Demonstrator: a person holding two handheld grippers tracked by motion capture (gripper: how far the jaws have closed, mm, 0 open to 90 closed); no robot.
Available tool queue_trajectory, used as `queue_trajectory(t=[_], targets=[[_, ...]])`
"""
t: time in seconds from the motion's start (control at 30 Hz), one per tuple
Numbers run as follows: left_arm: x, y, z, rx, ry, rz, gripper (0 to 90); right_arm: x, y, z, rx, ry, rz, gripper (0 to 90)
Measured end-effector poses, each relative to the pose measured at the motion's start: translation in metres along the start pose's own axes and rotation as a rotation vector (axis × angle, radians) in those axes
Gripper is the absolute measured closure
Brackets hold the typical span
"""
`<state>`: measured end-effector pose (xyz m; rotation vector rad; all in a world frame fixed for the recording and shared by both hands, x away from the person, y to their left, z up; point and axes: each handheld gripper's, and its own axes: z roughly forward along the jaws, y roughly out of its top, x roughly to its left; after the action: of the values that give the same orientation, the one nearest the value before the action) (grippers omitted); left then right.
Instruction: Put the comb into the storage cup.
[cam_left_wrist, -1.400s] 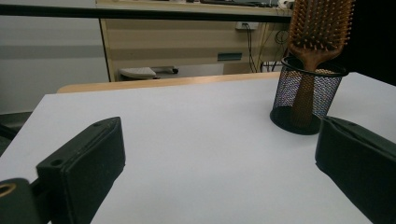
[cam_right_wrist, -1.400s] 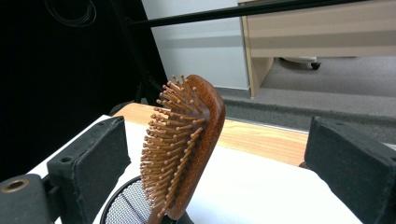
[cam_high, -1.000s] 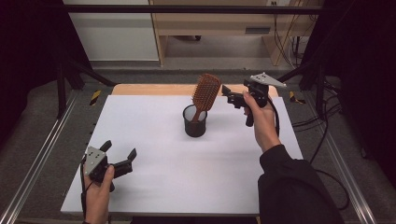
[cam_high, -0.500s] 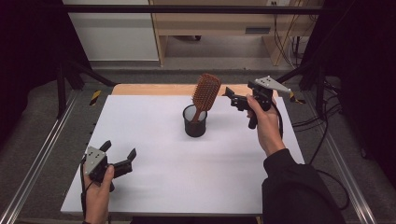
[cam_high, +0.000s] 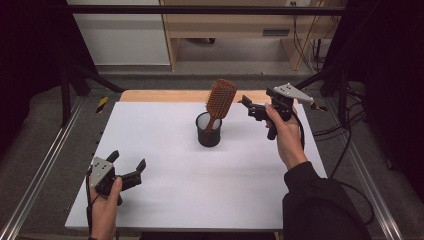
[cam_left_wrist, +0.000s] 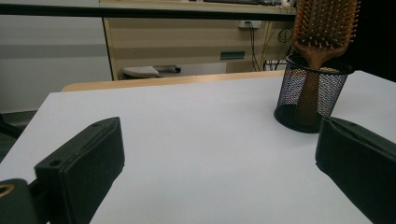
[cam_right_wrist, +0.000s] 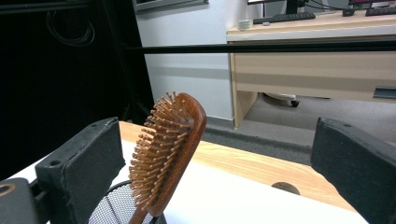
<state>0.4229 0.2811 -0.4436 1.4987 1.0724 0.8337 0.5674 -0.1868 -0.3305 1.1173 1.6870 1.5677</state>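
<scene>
A wooden paddle hairbrush (cam_high: 220, 98) stands handle-down in a black mesh cup (cam_high: 208, 131) at the middle of the white tabletop (cam_high: 165, 150), leaning right. My right gripper (cam_high: 248, 109) is held in the air just right of the brush head, open and empty, its jaws pointing at it. In the right gripper view the brush (cam_right_wrist: 170, 144) rises from the cup (cam_right_wrist: 116, 205) between the open jaws, nearer the left one. My left gripper (cam_high: 128, 161) rests open and empty at the near left. Its view shows the cup (cam_left_wrist: 310, 95) and brush (cam_left_wrist: 327, 23) far off to the right.
A wooden strip (cam_high: 165, 95) runs along the table's far edge. Metal rails (cam_high: 47, 165) flank both sides. Beyond stand a pale desk (cam_high: 240, 25) and cables (cam_high: 345, 125) at the right.
The right gripper has drifted a little to the right, staying open beside the brush head. The left gripper has not moved.
</scene>
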Motion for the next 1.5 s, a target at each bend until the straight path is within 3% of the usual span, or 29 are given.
queue_trajectory(t=[0.63, 1.5], targets=[[0.002, 0.000, -0.002, -0.005, 0.004, -0.004, 1.5, -0.002, -0.011, -0.021, -0.001, -0.003, -0.008, 3.0], [0.005, 0.001, -0.004, -0.012, -0.002, -0.012, 1.8, -0.013, -0.035, -0.074, -0.004, -0.026, -0.047, 3.2]])
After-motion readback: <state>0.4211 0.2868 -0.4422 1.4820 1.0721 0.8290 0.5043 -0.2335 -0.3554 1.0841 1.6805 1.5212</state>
